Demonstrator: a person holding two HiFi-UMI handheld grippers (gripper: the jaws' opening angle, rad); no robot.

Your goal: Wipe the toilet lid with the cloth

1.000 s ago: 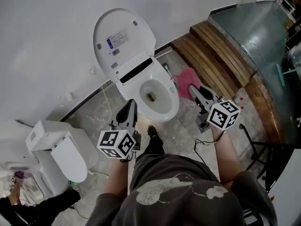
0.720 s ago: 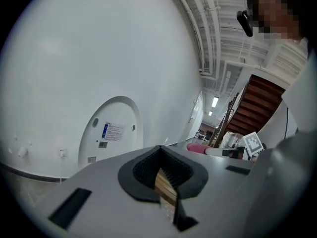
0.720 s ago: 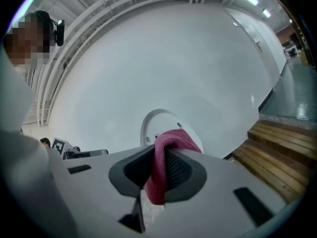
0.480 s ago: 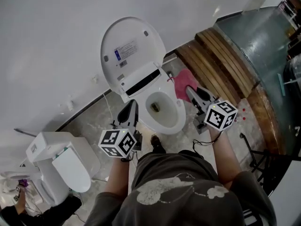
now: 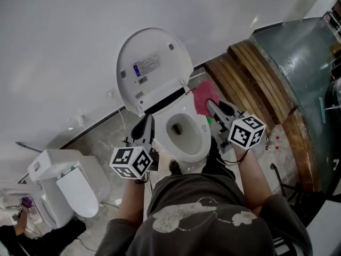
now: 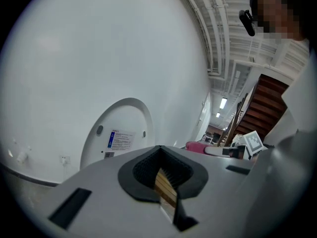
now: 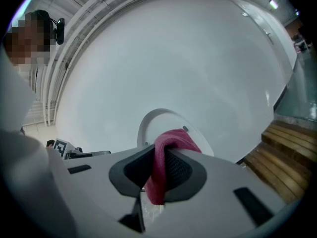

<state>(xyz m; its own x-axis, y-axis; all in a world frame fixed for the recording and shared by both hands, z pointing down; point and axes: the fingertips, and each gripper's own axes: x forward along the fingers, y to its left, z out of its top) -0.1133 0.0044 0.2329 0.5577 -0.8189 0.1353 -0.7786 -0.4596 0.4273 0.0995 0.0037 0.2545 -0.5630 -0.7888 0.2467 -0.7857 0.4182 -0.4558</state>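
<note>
my left gripper [image 5: 147,120], at 9 o'clock of the bowl [image 5: 198,143], has its fingers together, empty. my right gripper [image 5: 212,104], at 2 o'clock, clamps the pink cloth [image 5: 201,94]. the lid [image 5: 154,71] stands raised at 11 o'clock.

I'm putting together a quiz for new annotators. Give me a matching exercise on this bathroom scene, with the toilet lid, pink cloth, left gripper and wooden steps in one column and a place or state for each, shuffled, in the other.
Column one
1. toilet lid
2. pink cloth
3. left gripper
4. wooden steps

Column two
A. shut, nothing between the jaws
B. right of the toilet bowl in the head view
C. raised, standing open
D. clamped in the right gripper

Pairs: 1-C, 2-D, 3-A, 4-B
</note>
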